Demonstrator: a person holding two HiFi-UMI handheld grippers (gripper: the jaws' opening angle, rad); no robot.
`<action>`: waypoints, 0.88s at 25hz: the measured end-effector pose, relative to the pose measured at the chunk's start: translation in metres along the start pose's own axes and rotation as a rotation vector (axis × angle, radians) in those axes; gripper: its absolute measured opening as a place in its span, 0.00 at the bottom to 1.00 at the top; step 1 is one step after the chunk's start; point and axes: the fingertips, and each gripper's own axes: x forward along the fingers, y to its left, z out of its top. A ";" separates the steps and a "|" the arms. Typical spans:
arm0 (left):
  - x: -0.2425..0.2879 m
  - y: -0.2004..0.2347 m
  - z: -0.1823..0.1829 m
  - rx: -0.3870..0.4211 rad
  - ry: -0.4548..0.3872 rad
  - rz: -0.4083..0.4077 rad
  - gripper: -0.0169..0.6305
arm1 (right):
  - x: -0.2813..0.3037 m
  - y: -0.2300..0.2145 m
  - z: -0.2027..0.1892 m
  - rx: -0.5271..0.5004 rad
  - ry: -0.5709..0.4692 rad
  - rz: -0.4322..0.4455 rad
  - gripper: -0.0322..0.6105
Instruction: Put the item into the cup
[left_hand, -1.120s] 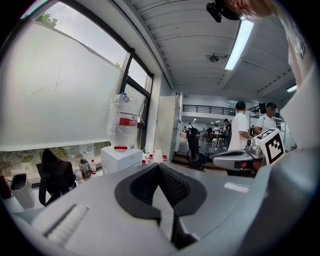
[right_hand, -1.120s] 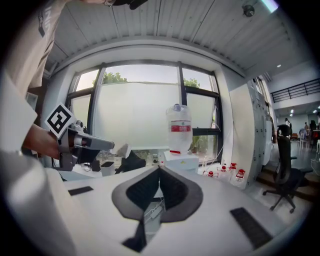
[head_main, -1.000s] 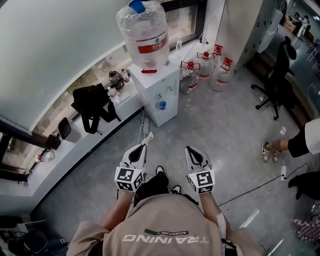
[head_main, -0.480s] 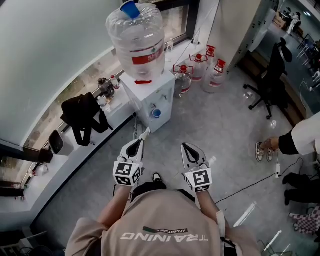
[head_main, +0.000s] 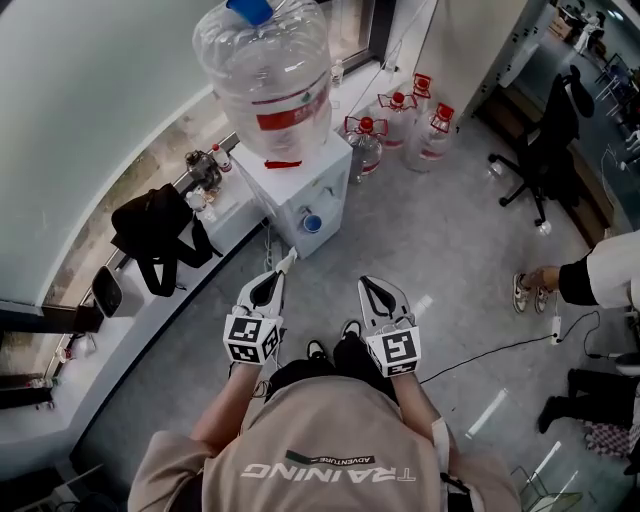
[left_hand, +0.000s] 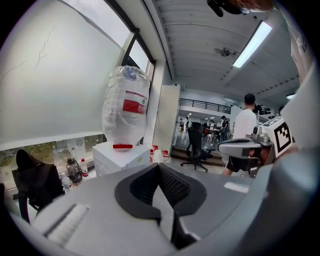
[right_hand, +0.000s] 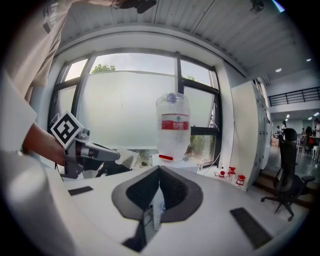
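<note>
Two closed, empty: left gripper (head_main: 287, 262), right gripper (head_main: 366, 284) | blue cup (head_main: 312, 222): head view, not left gripper view

Seen from above, a standing person holds a white-and-grey left tool (head_main: 288, 261) and a matching right tool (head_main: 366, 285) side by side in front of the torso. Both point forward, near each other but apart. The bare forearms (head_main: 217, 420) are bent. Each tool's black-padded jaws are pressed together, with nothing between them.
</note>
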 end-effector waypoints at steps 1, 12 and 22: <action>0.007 0.001 0.000 -0.004 0.006 0.002 0.04 | 0.004 -0.006 0.001 -0.001 -0.006 -0.001 0.07; 0.094 0.017 0.006 0.012 0.087 0.082 0.04 | 0.075 -0.097 -0.018 -0.002 0.014 0.080 0.07; 0.153 0.022 -0.010 -0.018 0.167 0.123 0.04 | 0.143 -0.130 -0.037 -0.028 0.065 0.198 0.07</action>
